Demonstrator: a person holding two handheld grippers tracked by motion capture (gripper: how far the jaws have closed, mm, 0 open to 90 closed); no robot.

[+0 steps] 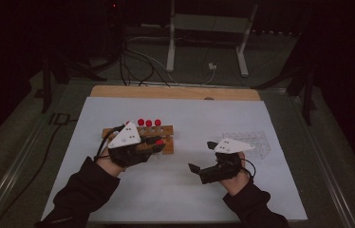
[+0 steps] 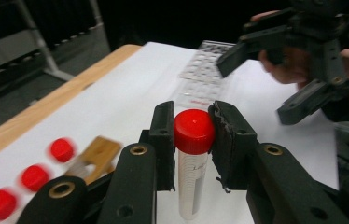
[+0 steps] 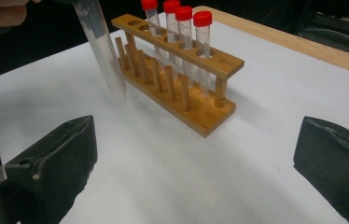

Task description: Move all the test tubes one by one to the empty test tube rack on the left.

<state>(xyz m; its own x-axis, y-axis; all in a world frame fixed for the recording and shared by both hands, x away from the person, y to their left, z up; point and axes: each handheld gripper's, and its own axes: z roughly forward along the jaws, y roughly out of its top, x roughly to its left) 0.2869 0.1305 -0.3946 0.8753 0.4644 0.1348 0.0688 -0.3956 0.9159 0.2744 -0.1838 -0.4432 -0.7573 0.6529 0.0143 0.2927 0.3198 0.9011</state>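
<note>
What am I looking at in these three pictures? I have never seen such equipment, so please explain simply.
A person holds a hand-operated gripper in each hand; there is no robot. The high view looks down on a table covered with a white sheet. The other two pictures come from cameras riding on each gripper. The left gripper is shut on a red-capped tube. The right gripper is open and holds nothing. On the sheet stands a wooden rack with four red-capped tubes in the right gripper view, and a clear plastic tray lies to the right.
</note>
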